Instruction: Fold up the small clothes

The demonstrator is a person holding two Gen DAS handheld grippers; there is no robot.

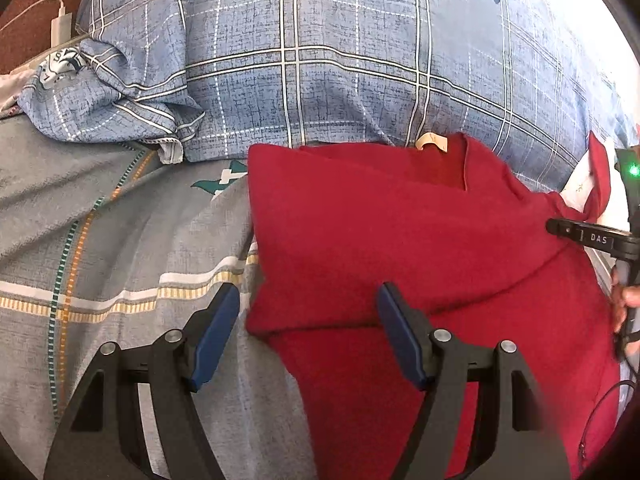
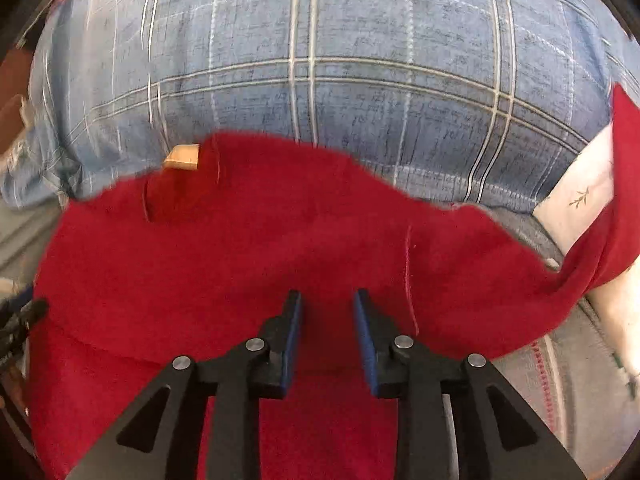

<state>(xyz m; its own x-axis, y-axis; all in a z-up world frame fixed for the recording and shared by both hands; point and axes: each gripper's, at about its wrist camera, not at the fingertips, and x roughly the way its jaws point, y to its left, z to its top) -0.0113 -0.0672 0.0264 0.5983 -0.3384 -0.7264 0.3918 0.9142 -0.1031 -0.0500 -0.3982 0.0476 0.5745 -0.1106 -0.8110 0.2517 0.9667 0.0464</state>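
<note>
Between the blue pads of the left gripper (image 1: 310, 334) lies the near-left corner of the red garment (image 1: 420, 240); jaws stand wide apart, pads not pressing on the cloth, one finger over the grey bedsheet (image 1: 100, 240), the other over red fabric. The right gripper (image 2: 328, 340) sits low over the middle of the same garment; its jaws are narrowly parted with a clear gap, red cloth visible between them, and no pinch can be made out. In the left wrist view the right gripper's black finger tip (image 1: 560, 228) rests on or just above the garment's right shoulder area; contact cannot be told. A hand (image 1: 624, 300) shows at the right edge.

No containers visible.

Garment: deep red, fleecy-looking knit, spread on the bed. Left side is folded in, giving a straight vertical edge. A beige neck label (image 1: 431, 141) marks the collar at the far edge, against the blue plaid pillow (image 1: 340, 60). One sleeve (image 2: 600, 232) trails off to the right over a white cloth with a sprig print (image 2: 580, 196). A diagonal crease runs across the lower body. Right wrist view is motion-blurred.

At far left, a white charger with cable (image 1: 62, 26) lies beside the pillow.
</note>
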